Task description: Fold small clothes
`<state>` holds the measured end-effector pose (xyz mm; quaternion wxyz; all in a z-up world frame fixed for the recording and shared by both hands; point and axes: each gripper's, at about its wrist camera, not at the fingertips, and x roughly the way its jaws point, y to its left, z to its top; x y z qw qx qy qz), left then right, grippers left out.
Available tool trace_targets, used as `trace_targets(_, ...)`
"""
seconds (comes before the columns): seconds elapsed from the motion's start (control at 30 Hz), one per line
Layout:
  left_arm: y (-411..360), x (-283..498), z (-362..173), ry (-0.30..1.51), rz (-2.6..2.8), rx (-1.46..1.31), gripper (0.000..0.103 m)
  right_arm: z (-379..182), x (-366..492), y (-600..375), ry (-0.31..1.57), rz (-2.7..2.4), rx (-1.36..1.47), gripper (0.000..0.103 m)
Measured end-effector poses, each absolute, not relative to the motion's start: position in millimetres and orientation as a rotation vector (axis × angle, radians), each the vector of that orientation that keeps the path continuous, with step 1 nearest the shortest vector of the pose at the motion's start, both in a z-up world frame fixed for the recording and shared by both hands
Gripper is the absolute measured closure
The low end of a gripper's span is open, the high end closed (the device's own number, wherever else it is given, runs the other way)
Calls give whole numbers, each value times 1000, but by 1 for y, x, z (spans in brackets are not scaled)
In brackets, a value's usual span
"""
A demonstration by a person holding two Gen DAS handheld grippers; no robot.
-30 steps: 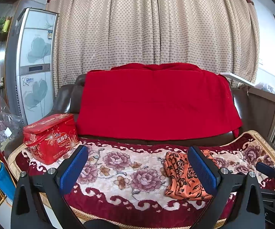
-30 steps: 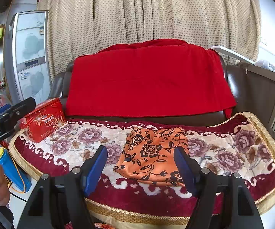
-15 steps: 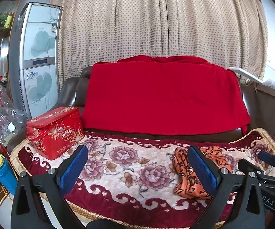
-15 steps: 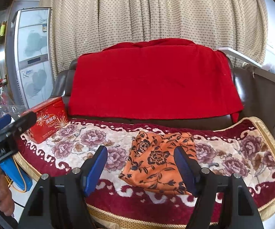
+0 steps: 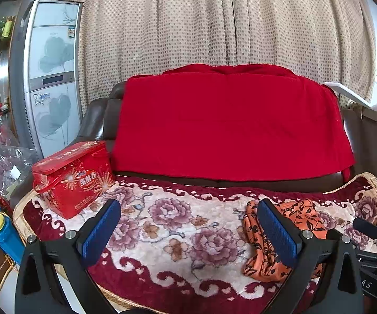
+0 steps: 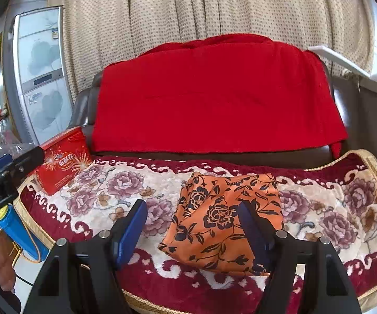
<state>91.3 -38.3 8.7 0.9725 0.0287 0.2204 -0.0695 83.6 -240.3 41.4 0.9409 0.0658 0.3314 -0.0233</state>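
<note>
A: What is the cloth like?

B: The orange garment (image 6: 225, 217) is thin and smooth, with a black flower print, bunched in a rough square. It lies in the lower centre of the right wrist view, on a plush floral blanket (image 6: 327, 209).

A: And the grippers?

B: The right gripper (image 6: 192, 225) tilts down above it, jaws wide apart, grasping nothing. The left gripper (image 5: 188, 231) is also spread and empty; the garment sits at its lower right. A glossy red tin (image 5: 73, 178) stands at left.
</note>
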Motion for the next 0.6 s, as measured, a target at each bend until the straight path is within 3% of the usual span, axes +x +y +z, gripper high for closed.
trace_targets(0.6, -58, 128, -5, 465, -161, 61, 0, 20, 120, -262, 721, -42, 166, 28)
